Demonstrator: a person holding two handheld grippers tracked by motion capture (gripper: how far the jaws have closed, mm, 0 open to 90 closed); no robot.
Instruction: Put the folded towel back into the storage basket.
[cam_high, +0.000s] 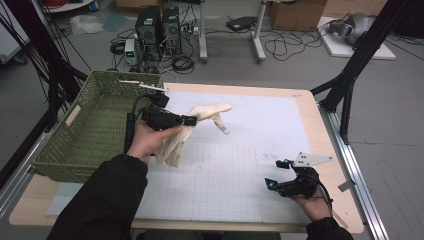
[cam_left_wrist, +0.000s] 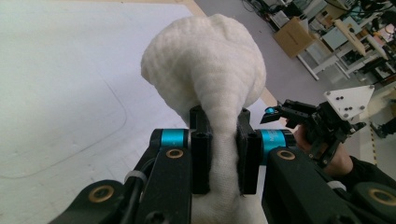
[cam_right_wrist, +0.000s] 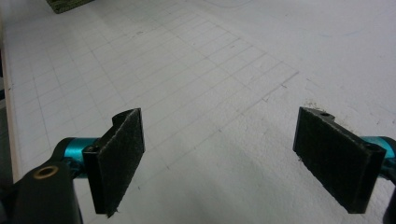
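Slippage is the main worry here, as I judge it: the left tool (cam_high: 186, 120) has its two black jaws pinched tight on a narrow, bunched waist of the cream-white, nubbly knitted cloth (cam_high: 200, 120), and most of the fabric hangs free on either side of that pinch, so a quick swing or a snag could pull the thin fold out from between the pads. A second risk is the dangling tail, which trails low by the person's left hand (cam_high: 150, 140) and could catch on the rim of the olive-green woven plastic basket (cam_high: 75, 125) just to the left, dragging the cloth short of the inside or draping it over the wall. The cloth is held up off the white gridded mat (cam_high: 240, 150) that covers the pale wooden table (cam_high: 320, 130), between the basket and the middle of the mat. In the left gripper view it (cam_left_wrist: 205, 70) balloons above the jaws into a rounded, soft lump with a ribbed, terry-like surface, squeezed to a narrow neck where the pads (cam_left_wrist: 201, 154) bite. In the high view one end sticks out to the right in a limp finger-like strip, the other hangs folded below. The right tool (cam_right_wrist: 233, 158) stands wide open with nothing between its felt-faced pads (cam_right_wrist: 119, 158), low over the mat near the table's right front corner, well apart from the cloth.
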